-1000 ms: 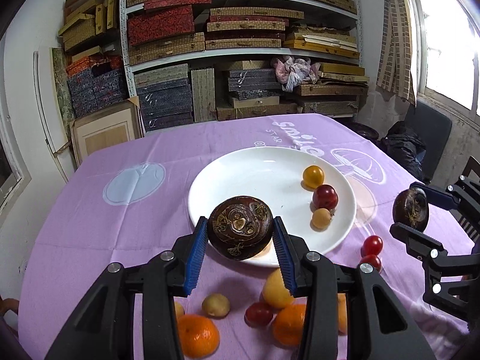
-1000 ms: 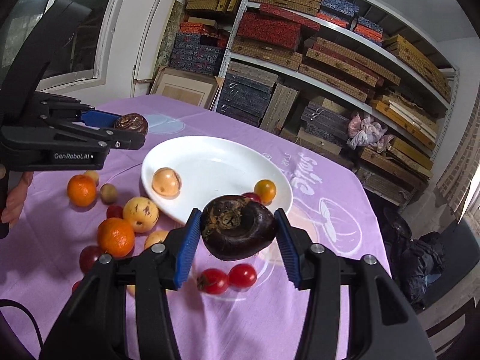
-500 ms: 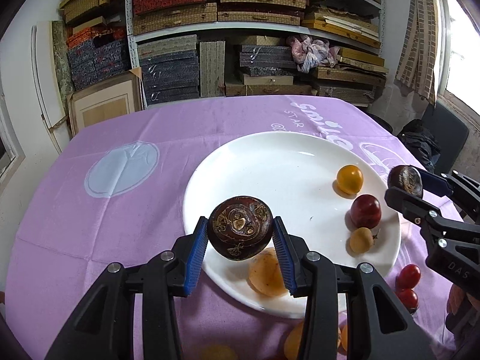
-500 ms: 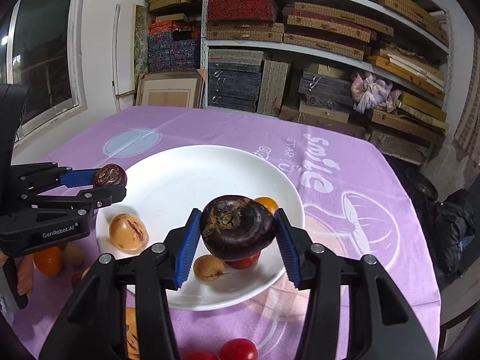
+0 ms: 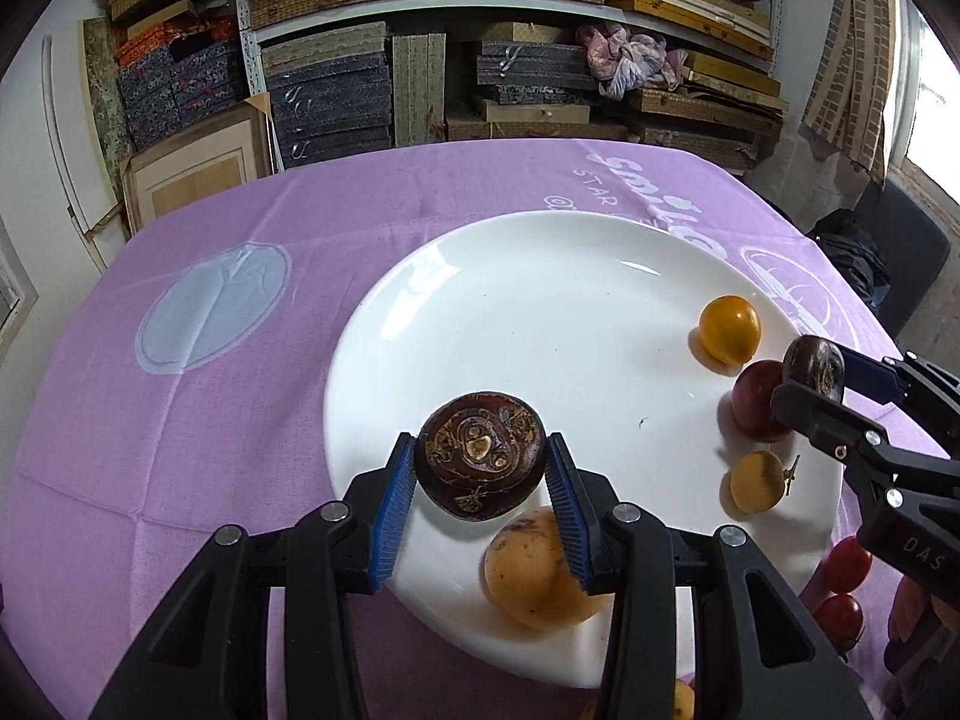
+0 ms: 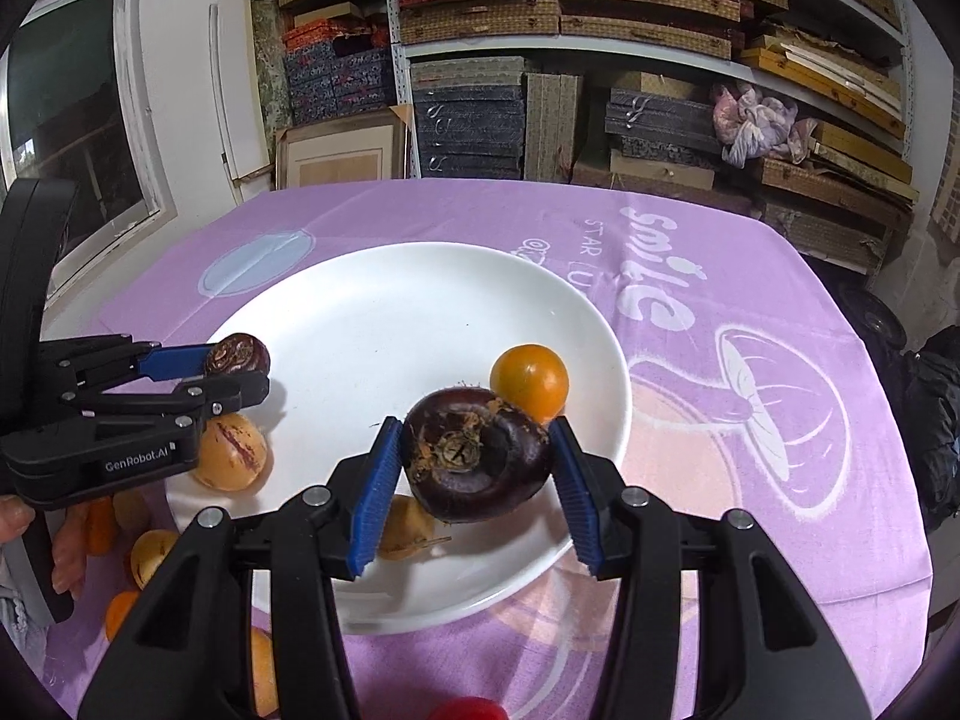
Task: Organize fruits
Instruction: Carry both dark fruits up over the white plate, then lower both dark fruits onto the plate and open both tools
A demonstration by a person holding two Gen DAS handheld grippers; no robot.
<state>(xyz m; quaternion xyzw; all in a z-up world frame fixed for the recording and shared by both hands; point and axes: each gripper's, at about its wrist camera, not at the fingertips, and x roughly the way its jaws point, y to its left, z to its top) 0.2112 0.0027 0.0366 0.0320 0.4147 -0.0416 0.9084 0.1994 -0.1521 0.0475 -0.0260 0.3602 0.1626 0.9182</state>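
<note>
Left gripper (image 5: 480, 474) is clamping a dark mangosteen (image 5: 482, 463) at lower center, over the white plate (image 5: 540, 276). Right gripper (image 6: 474, 468) is gripping another purple mangosteen (image 6: 477, 457) at center, above the plate's near rim.

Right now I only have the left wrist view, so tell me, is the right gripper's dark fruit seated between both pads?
Observer: Yes. The right gripper is shut on the dark purple fruit, with a blue pad against each side and the stem end facing the camera.
Operator: What's underneath it?
Observer: The near part of the white plate, just in front of the round orange fruit.
Operator: Any fruit off the plate near my gripper?
Observer: Yes. A yellow fruit and an orange lie on the purple cloth, below the left gripper, which holds the brown-marked fruit.
</note>
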